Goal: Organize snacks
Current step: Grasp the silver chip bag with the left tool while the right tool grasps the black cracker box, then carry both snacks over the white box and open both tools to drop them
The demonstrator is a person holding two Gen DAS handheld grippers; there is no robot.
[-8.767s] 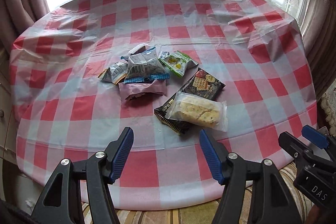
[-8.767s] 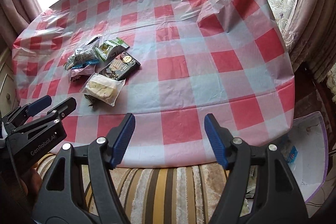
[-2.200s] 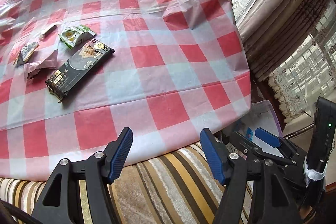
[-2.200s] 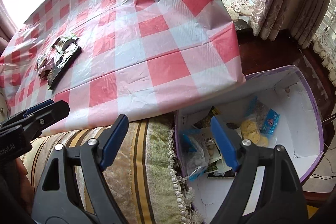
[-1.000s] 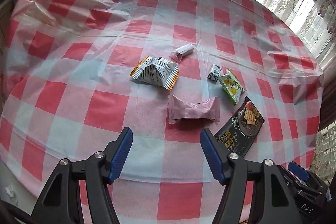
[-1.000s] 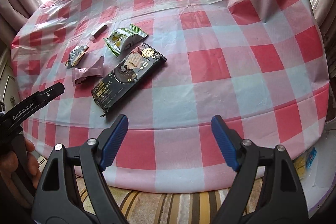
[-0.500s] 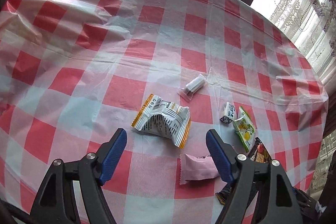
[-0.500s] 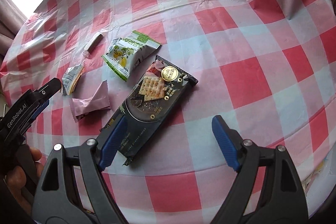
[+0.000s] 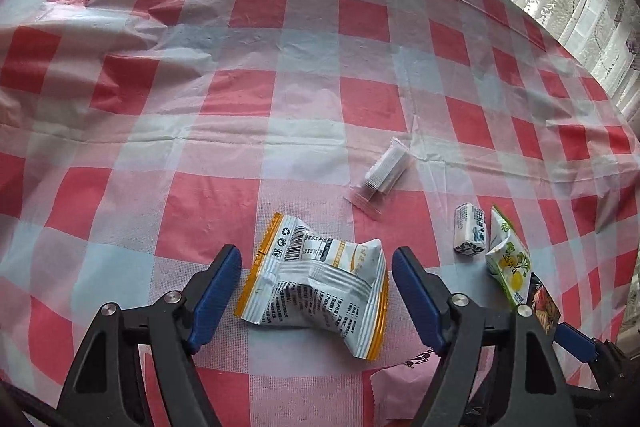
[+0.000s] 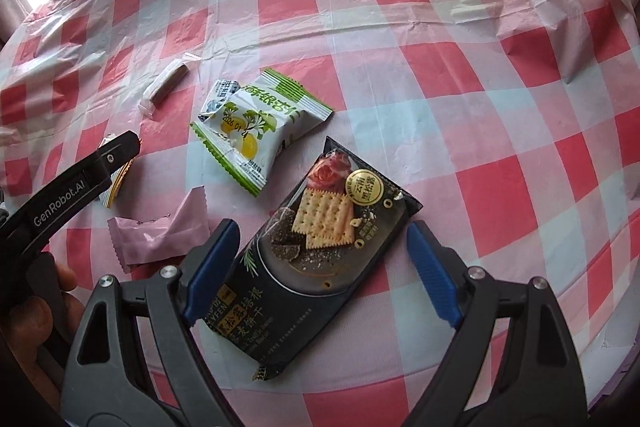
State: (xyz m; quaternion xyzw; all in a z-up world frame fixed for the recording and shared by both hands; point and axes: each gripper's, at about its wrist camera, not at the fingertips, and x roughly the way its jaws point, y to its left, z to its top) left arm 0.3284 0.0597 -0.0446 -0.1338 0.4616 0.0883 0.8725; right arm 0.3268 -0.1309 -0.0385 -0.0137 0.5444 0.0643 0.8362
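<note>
Right now both my grippers sit low over the table (image 9: 304,95), jaws spread wide, nothing held. My left gripper (image 9: 316,291) straddles the white pack (image 9: 320,283), which lies crumpled flat on the checked cloth with a blue pad on either side, neither pad clearly touching it. My right gripper (image 10: 324,267) straddles the black cracker pack (image 10: 320,243), which lies diagonally across the gap, its lower end running under the left-hand finger.

Risks as I see them:
- Cracker pack is long and askew to the pads; a close here would probably catch a corner and twist it or let it slide out.
- White pack is puffy and slick-looking; a shallow pinch may squeeze it forward out of the pads.
- Cloth is thin, wrinkled plastic; going too low could nip it with a pack and drag everything.
- Pink pack (image 10: 160,231) lies just beside my right gripper's left finger, and also near my left gripper, so it could get snagged or shoved.
- Both grippers work close together; they could bump.
- Green pack (image 10: 260,127), small blue-white pack (image 9: 470,231) and clear stick pack (image 9: 382,173) lie near, loose, easy to scatter.
</note>
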